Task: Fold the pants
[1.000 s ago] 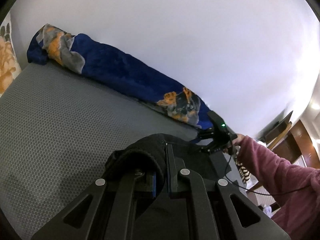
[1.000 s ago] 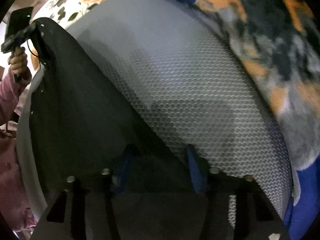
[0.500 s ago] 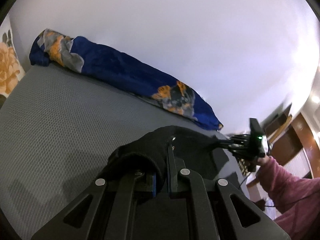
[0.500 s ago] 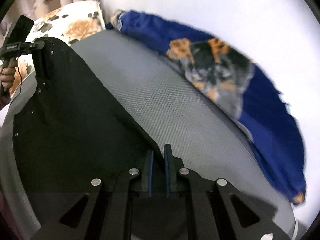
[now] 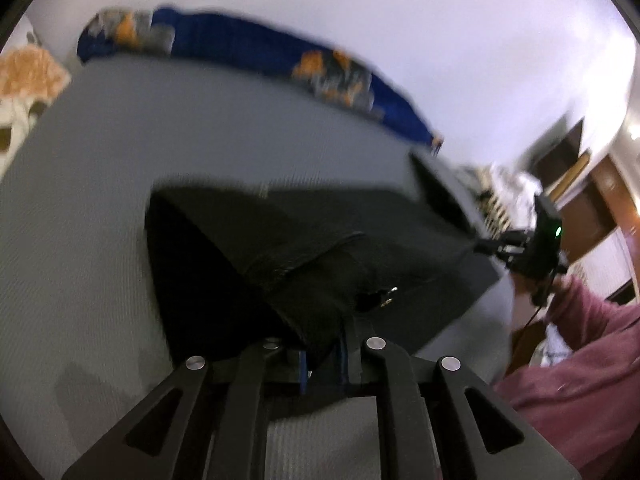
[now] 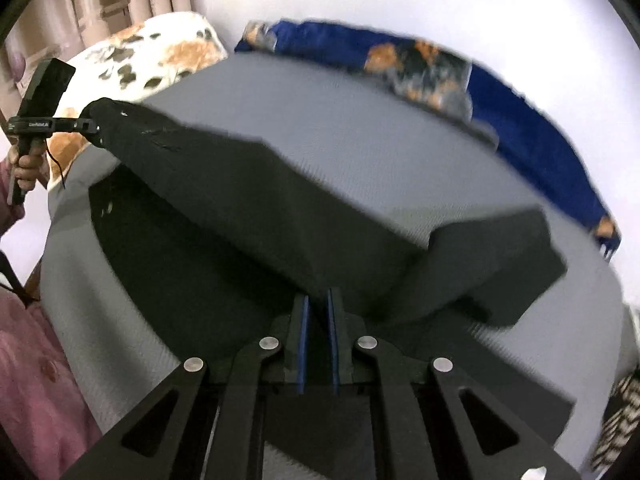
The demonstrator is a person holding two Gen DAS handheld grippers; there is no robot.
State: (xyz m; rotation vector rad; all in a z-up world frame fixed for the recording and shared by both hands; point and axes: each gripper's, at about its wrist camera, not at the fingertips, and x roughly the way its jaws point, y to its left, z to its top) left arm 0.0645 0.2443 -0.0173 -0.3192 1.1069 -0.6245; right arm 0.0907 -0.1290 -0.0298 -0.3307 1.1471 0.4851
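Observation:
Black pants (image 5: 320, 248) are held stretched above a grey mattress (image 5: 100, 168). My left gripper (image 5: 324, 354) is shut on a bunched end of the pants, with a small metal button showing near the fingers. My right gripper (image 6: 316, 304) is shut on the other end of the pants (image 6: 248, 216). One loose part of the pants (image 6: 496, 264) droops onto the mattress (image 6: 360, 128) at the right. Each gripper shows in the other's view: the right one (image 5: 520, 244), the left one (image 6: 86, 126).
A blue blanket with orange and grey patches (image 5: 280, 56) lies along the white wall. A floral pillow (image 6: 140, 60) sits at the bed's head, with curtains behind. The person's pink sleeve (image 5: 580, 360) is at the right. Wooden furniture (image 5: 600, 200) stands beyond the bed.
Both grippers have lifted and pulled apart, so the pants now hang spread between them. The right gripper went from open around the cloth to shut on it.

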